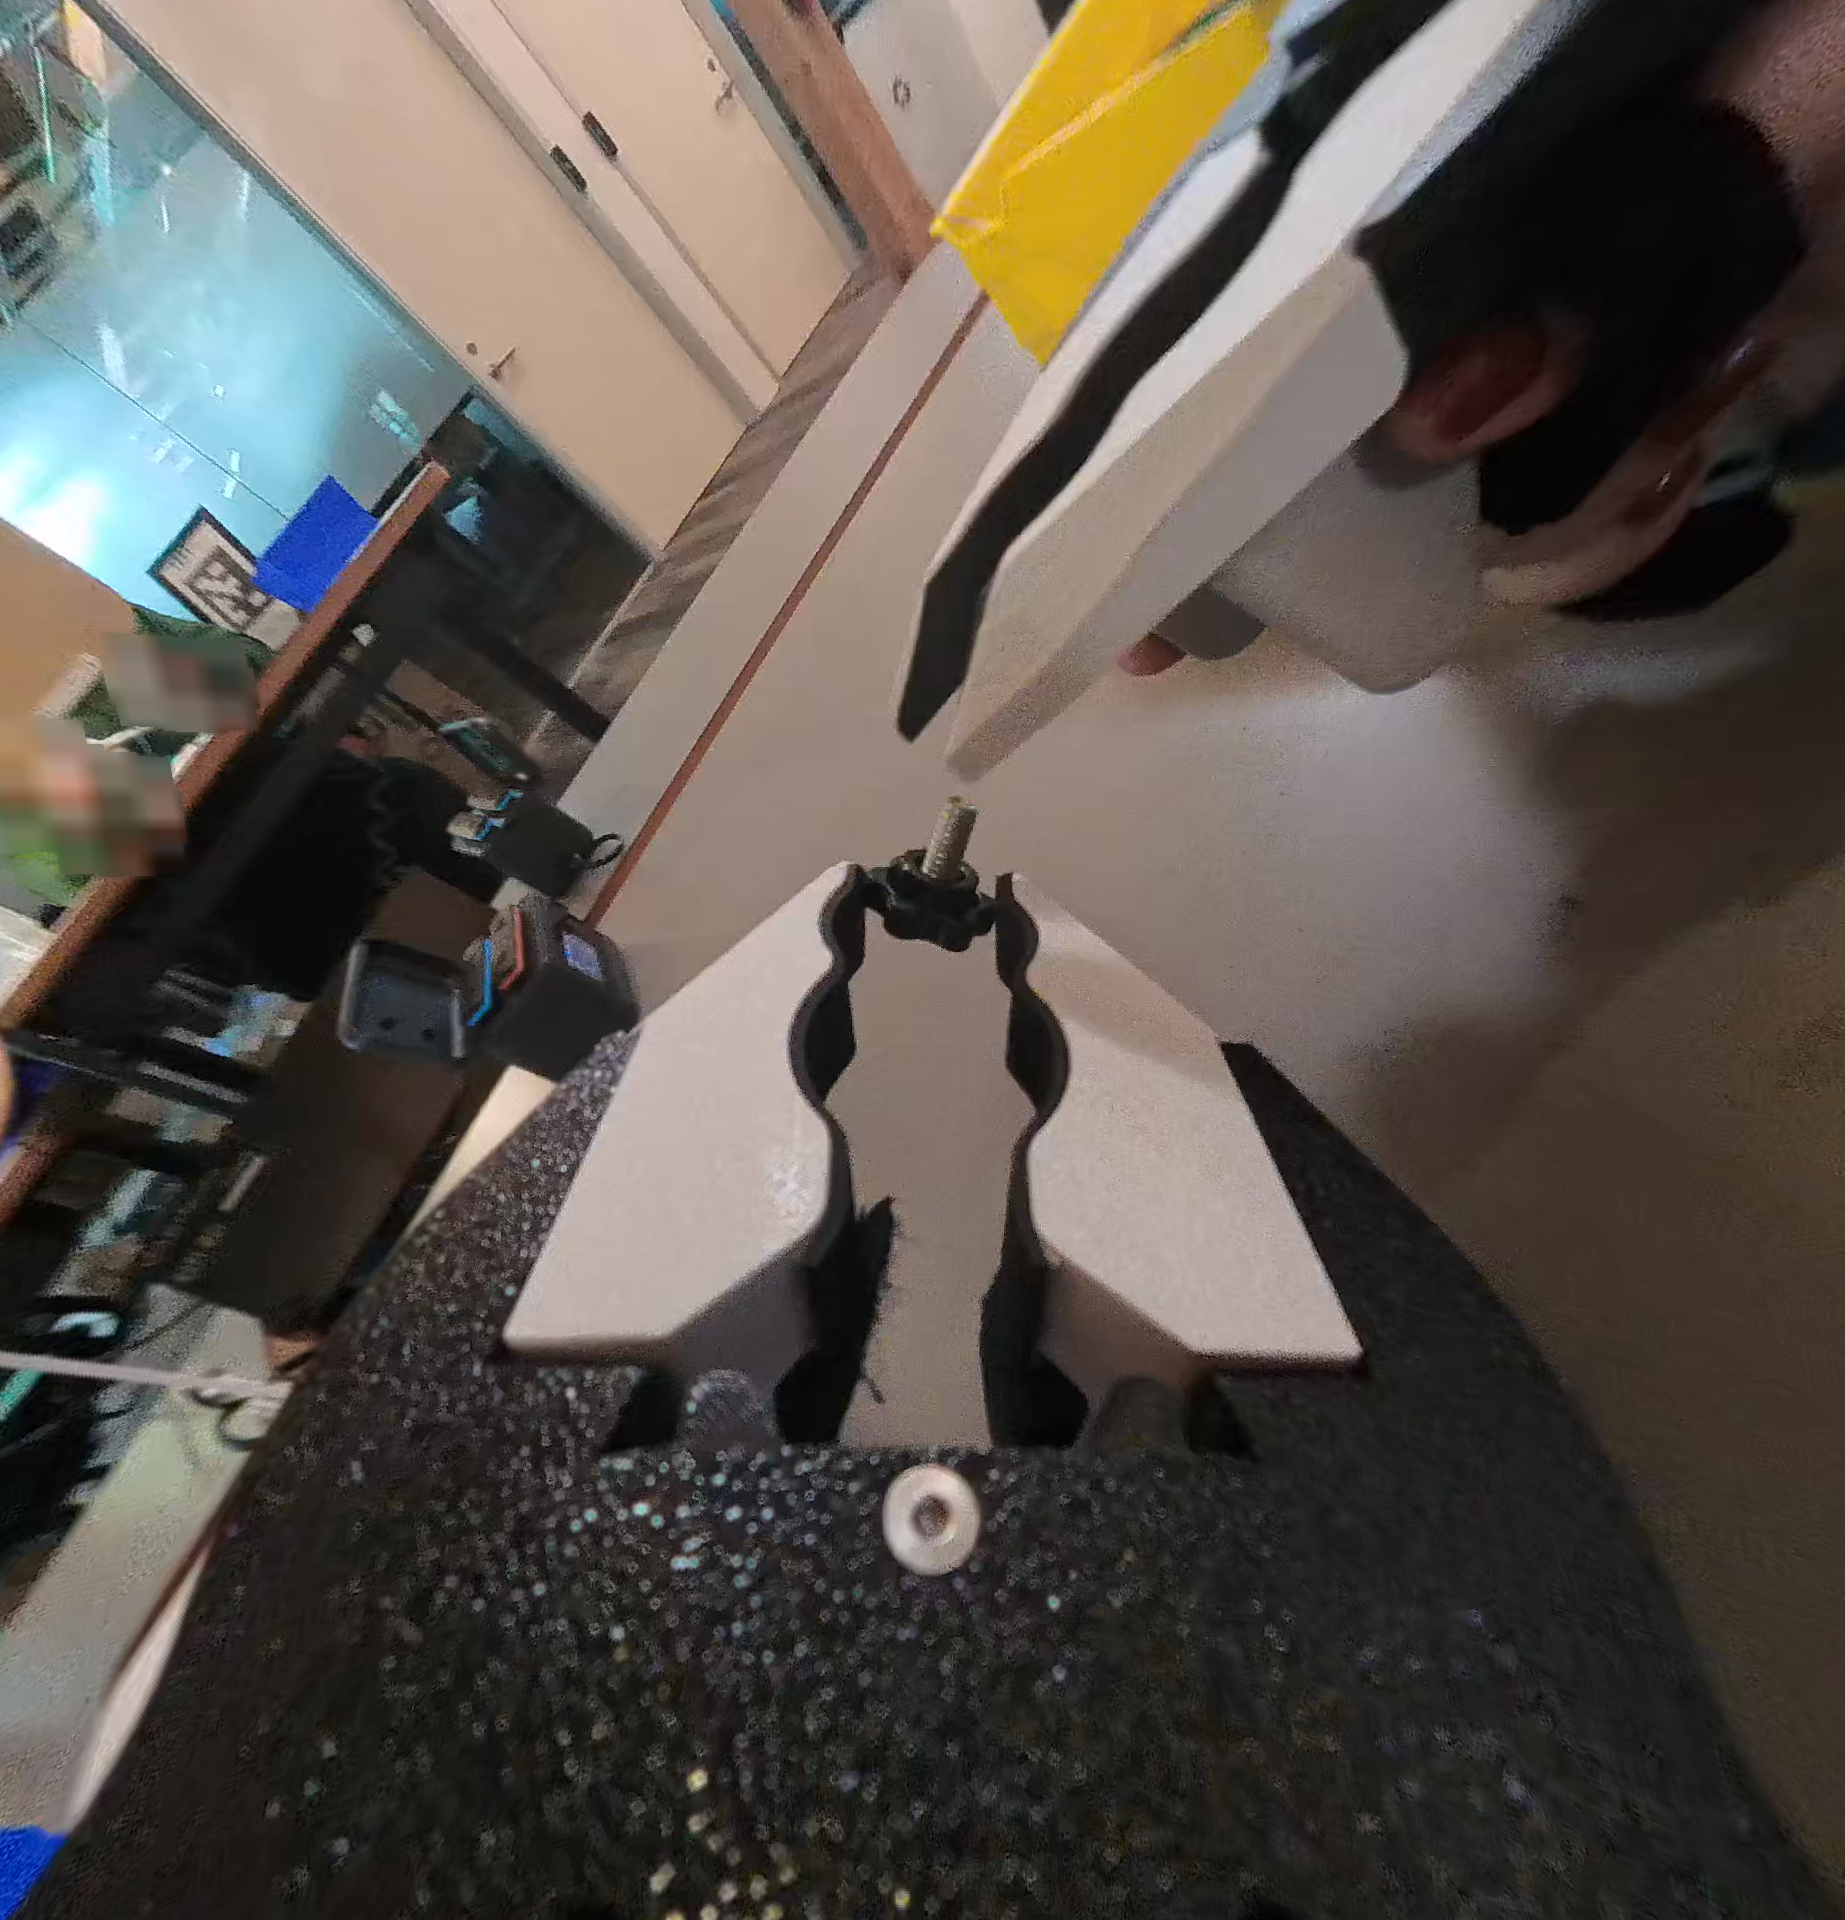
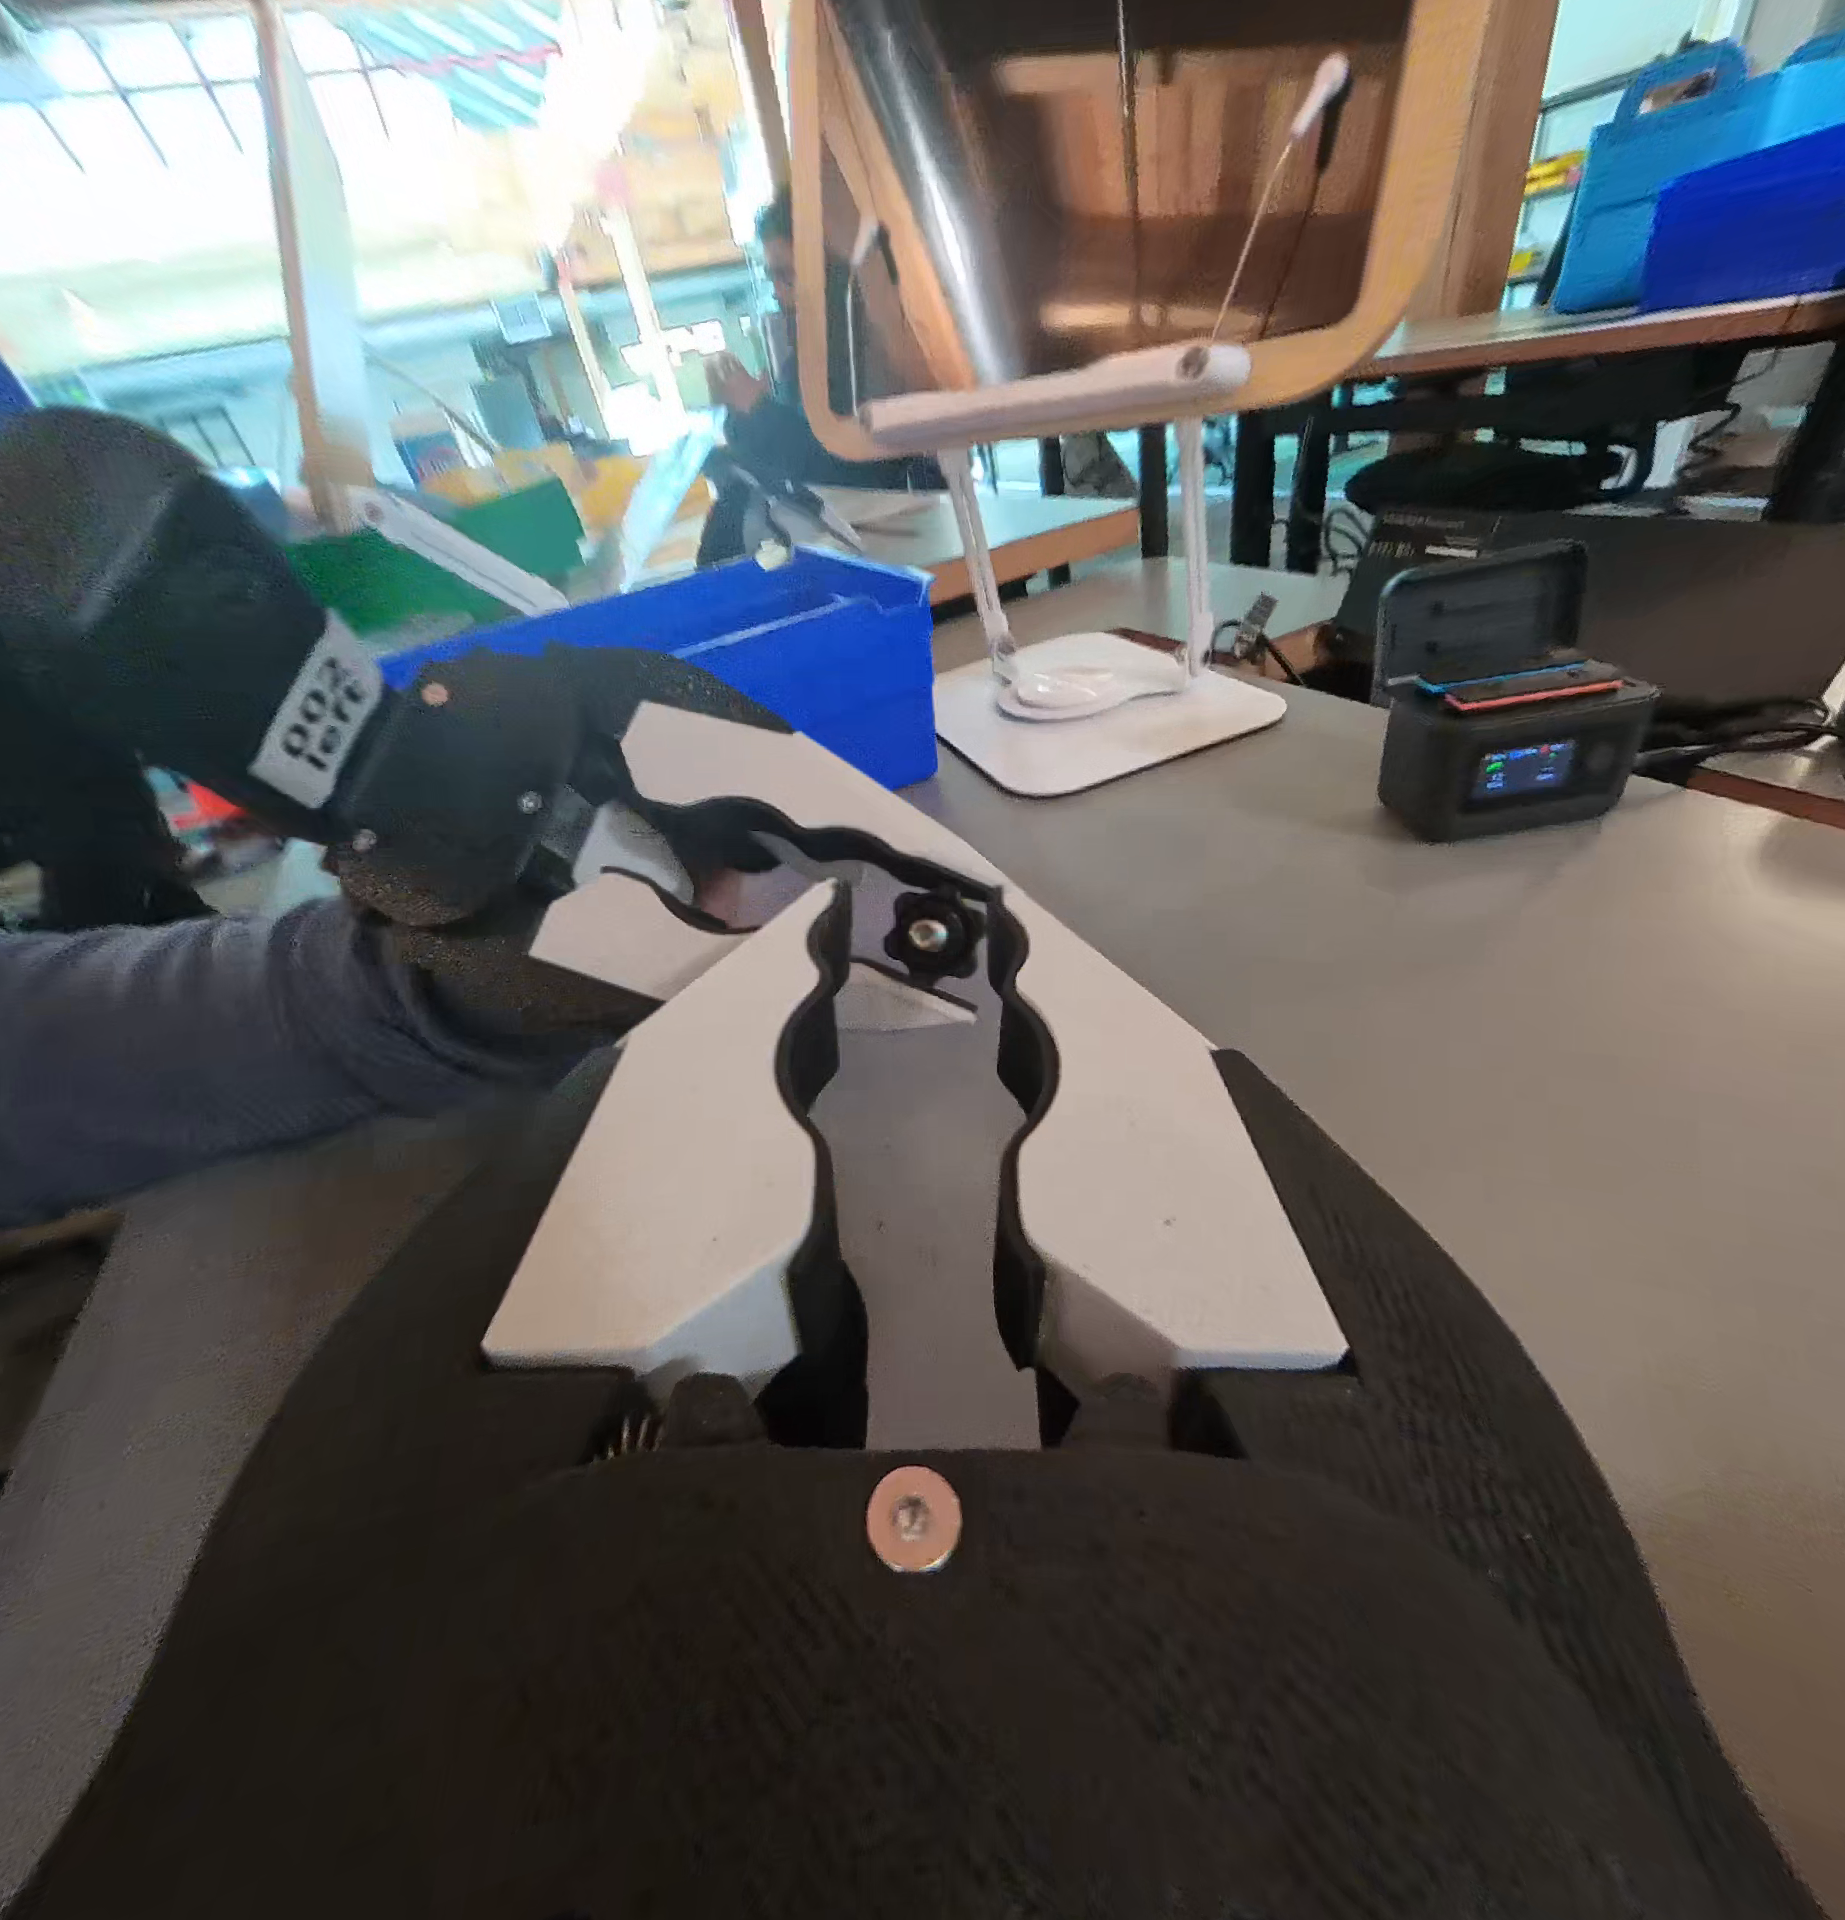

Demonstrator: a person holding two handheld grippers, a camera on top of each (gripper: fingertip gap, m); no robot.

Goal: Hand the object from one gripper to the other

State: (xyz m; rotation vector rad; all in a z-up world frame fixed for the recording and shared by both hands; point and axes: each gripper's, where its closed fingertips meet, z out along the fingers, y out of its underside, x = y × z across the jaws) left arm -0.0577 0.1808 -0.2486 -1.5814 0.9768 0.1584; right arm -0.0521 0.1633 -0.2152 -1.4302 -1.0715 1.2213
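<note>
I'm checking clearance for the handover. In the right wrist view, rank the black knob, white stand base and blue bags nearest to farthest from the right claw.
1. black knob, at the right claw tips.
2. white stand base, ahead on the table.
3. blue bags, far right, back desk.

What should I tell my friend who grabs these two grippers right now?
Left gripper: jaws shut on the black knob screw, with its threaded end pointing outward.
Right gripper: jaws open and empty, tips close to the screw but not touching it.
Both are held above the grey table.
Done: the screw is lifted and offered.
Left: close the right jaws on the screw, then open the left.
</note>
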